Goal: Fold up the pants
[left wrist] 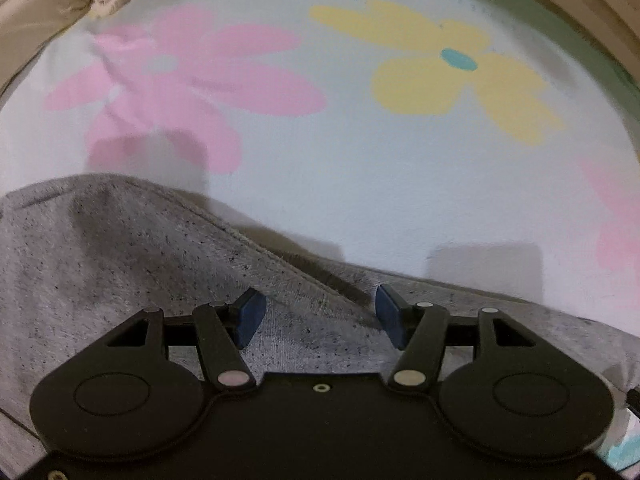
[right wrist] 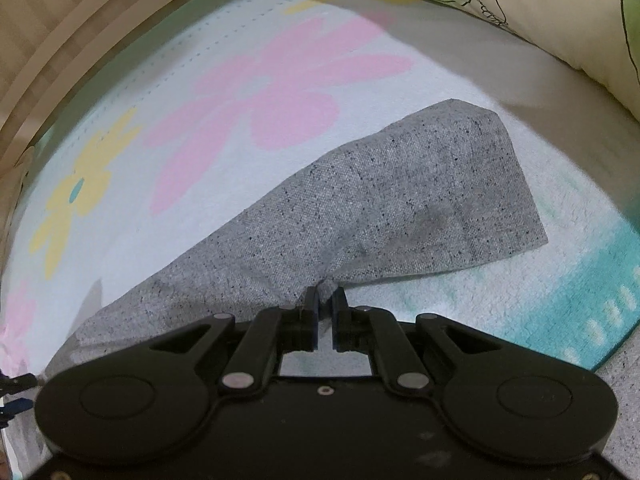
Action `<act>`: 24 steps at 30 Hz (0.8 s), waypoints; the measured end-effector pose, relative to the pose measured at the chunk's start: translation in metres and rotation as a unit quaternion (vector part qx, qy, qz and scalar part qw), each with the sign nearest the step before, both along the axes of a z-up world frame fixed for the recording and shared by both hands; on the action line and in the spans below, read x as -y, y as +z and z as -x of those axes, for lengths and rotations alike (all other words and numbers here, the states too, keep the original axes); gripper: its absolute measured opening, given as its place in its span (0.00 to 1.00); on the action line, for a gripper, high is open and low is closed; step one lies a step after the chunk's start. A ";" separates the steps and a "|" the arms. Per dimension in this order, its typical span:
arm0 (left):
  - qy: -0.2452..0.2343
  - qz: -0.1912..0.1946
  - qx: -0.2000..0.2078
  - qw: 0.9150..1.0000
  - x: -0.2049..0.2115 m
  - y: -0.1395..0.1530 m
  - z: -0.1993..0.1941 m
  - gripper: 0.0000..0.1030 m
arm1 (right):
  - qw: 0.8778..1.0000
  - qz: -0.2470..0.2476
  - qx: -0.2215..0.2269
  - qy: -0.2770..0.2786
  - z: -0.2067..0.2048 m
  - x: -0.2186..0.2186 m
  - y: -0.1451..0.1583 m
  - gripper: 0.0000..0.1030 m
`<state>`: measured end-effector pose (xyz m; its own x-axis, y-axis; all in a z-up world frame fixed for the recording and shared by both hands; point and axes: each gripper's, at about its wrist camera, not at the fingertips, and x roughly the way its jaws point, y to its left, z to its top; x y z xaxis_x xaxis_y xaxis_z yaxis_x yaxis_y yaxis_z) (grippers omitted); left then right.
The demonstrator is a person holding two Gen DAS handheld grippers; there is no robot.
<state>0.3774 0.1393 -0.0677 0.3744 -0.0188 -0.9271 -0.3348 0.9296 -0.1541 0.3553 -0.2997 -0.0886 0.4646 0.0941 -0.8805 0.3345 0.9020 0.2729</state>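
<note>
Pants [right wrist: 360,208] of speckled grey fabric lie on a pale blanket [left wrist: 360,168] printed with pink and yellow flowers, spread over a bed. The right tool [right wrist: 325,300] is clenched on a pinched bit of the grey cloth at the near edge of the pant leg, its two fingers almost together with the fabric bunched between them; the leg stretches away from it, ending in a straight hem. The left tool [left wrist: 318,312] stands wide open above another part of the pants [left wrist: 140,260], its blue pads [left wrist: 250,316] well apart and grasping nothing, with a raised seam running between them. A cream patterned pillow [right wrist: 560,20] lies beyond the blanket.
</note>
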 end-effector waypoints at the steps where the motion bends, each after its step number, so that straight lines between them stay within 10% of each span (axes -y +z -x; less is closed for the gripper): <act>1: 0.001 0.004 -0.003 1.000 -0.001 -0.003 -0.002 0.58 | 1.000 -0.001 0.000 0.000 0.002 0.001 0.001 0.06; 4: 0.009 0.030 0.007 0.999 -0.004 -0.008 -0.002 0.23 | 1.000 -0.001 0.002 0.003 0.004 0.004 0.003 0.06; 7: 0.027 0.054 0.034 0.998 -0.007 0.002 0.004 0.11 | 1.000 -0.006 0.001 0.002 0.006 0.007 0.005 0.06; 24: -0.040 0.000 0.159 0.987 0.030 0.093 0.150 0.09 | 0.998 0.015 0.054 0.014 0.071 0.031 0.102 0.06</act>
